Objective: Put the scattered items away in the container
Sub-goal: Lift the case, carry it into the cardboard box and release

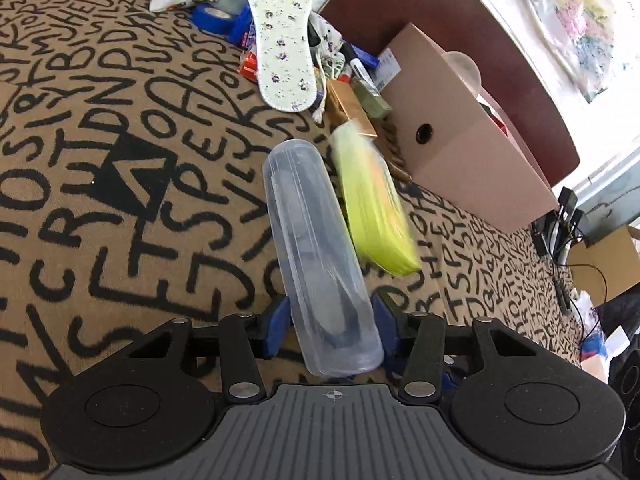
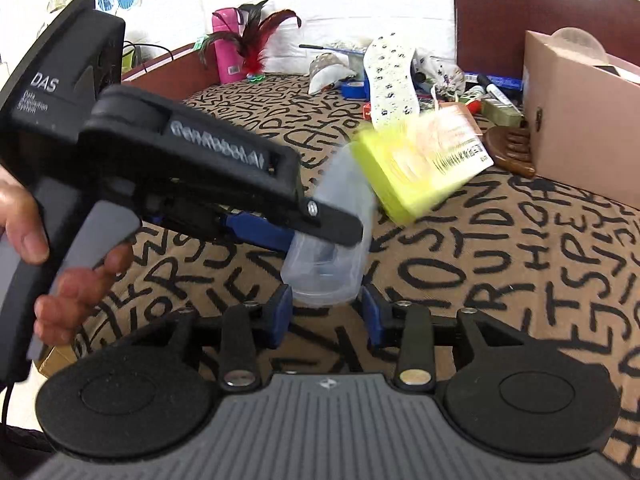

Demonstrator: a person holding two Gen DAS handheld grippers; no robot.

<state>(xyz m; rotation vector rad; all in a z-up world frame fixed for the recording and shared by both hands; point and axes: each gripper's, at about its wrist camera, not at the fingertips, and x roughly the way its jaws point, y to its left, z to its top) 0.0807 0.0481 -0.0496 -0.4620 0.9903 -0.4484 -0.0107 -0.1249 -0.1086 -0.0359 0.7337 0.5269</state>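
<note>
My left gripper [image 1: 331, 326] is shut on a long clear plastic case [image 1: 318, 256] and holds it above the letter-patterned bedspread. In the right wrist view the left gripper [image 2: 304, 236] and the clear case [image 2: 332, 240] sit just ahead of my right gripper [image 2: 326, 310], whose blue fingers are open and hold nothing. A yellow-green pad [image 1: 374, 204] looks blurred beside the case; it also shows in the right wrist view [image 2: 404, 168]. The cardboard box [image 1: 464, 132] stands to the right, also seen in the right wrist view [image 2: 580, 128].
A floral insole [image 1: 282, 36], blue tape roll [image 1: 214, 20], markers, small boxes and a pouch lie in a heap behind. A brown wooden comb [image 2: 514, 152] lies by the box. A pink bottle [image 2: 226, 46] and feather toy stand at the far edge.
</note>
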